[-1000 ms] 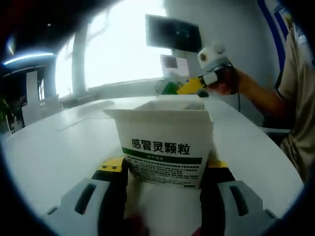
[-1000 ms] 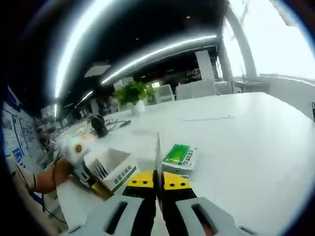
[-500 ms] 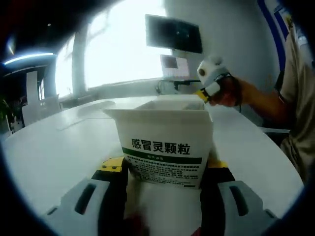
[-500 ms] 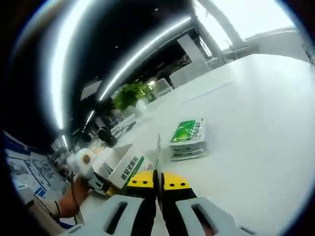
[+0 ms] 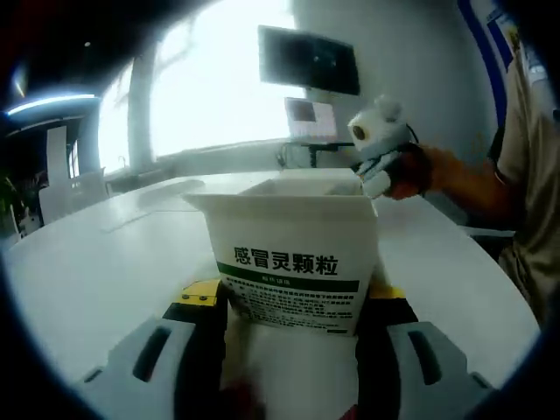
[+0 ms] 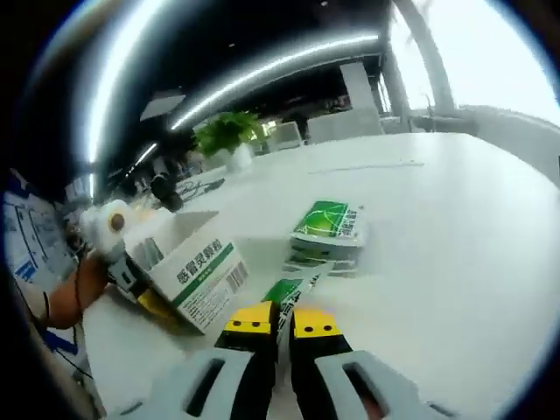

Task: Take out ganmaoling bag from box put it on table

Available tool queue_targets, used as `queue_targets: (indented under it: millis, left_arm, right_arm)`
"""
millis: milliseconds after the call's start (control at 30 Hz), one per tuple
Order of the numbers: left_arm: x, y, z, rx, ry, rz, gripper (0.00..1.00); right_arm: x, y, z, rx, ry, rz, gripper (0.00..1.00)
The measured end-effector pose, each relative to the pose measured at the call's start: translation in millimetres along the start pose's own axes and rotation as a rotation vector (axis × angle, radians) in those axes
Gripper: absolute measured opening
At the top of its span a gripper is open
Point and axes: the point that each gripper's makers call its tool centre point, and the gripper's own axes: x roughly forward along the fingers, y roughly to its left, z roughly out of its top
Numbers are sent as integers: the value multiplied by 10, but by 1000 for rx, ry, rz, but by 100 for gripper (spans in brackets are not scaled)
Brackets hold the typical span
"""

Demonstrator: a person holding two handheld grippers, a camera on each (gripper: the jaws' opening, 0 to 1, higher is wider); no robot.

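Left tool (image 5: 293, 328): clamped on white open-topped cardboard box with green stripe (image 5: 293, 254). Right tool (image 6: 282, 325): pinching green-and-white ganmaoling bag (image 6: 289, 293) above white counter (image 6: 455, 262), near stacked bags (image 6: 328, 232).

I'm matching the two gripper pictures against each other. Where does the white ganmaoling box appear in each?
Left gripper view: the ganmaoling box stands at centre, between the left tongs, open top up.
Right gripper view: it sits at left, tilted, held by the left tongs.
Shared landmark: the white table.
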Motion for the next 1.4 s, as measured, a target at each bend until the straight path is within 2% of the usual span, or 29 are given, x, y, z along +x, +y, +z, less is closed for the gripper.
queue_targets:
  millis: [200,333,567,667,800,933,1133,1233,1400]
  left_arm:
    - [0,-1,1,0,0,0,50]
    - [0,-2,2,0,1,0,50]
    - [1,-2,4,0,1,1,50]
    - [2,-3,5,0,0,1,50]
    - [2,-1,5,0,0,0,50]
    - [3,1,5,0,0,0,50]
    - [2,-1,4,0,0,0,50]
    - [1,0,3,-1,0,0,50]
    - [2,3,2,-1,0,0,50]
  right_arm:
    - [-2,-61,46,-154,-12,-66,8]
    - [-11,-99,63,-196,-15,-100,13]
    - [-34,-163,76,-202,-23,-144,20]
    - [-84,-220,86,-132,-28,-159,23]
    - [-201,-306,177,-112,-71,-179,24]
    - [-314,-407,219,-116,-91,-203,22]
    - [-429,-530,226,-121,-118,-242,7]
    - [-454,-577,185,-139,-105,-258,0]
    - [-501,-582,170,-139,-134,-233,0]
